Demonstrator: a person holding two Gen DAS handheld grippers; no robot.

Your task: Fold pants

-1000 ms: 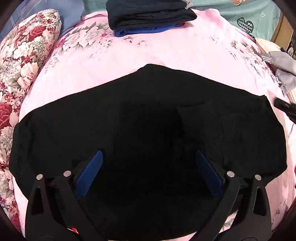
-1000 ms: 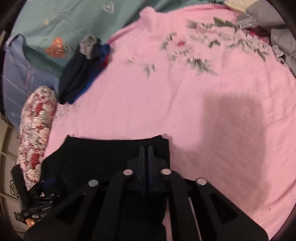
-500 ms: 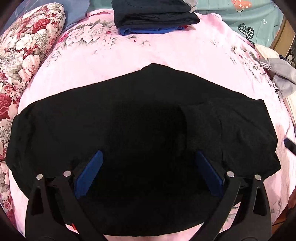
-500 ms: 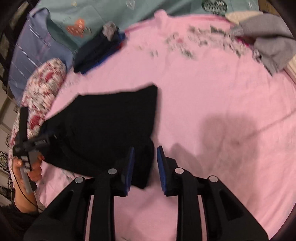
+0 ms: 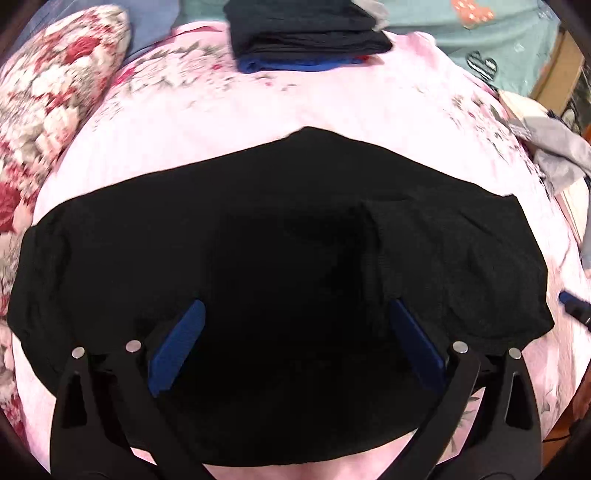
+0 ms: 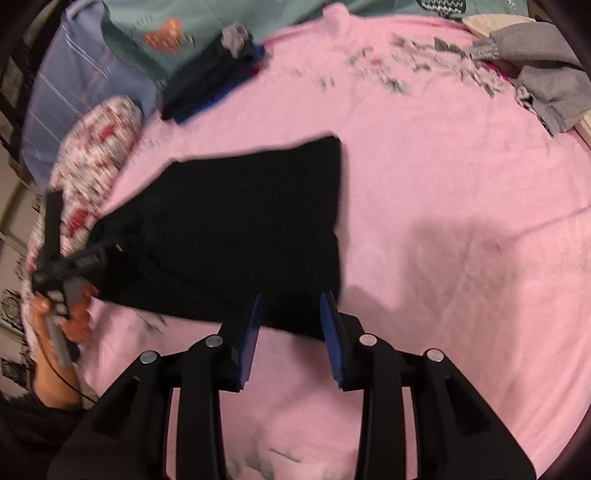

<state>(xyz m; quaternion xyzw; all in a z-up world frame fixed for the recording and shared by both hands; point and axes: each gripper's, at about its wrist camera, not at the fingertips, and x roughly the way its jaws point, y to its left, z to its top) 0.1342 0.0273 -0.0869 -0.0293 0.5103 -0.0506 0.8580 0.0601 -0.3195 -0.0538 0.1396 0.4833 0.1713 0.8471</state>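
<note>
Folded black fabric pants [image 6: 236,229] lying flat on pink floral bedspread [image 6: 443,221], long axis running left to right. Left gripper [image 5: 295,343] spread wide, hovering directly over the cloth, holding nothing, likely nearer for the next fold. Right gripper [image 6: 291,336] parted and empty, just off the pants' right near corner.

A pink sheet [image 6: 443,184] is covering the bed ahead of the tool. A floral pillow [image 5: 48,110] is lying far left, a teal blanket [image 6: 177,22] is stretching along the far edge, and a wooden frame [image 5: 554,62] is showing far right.
</note>
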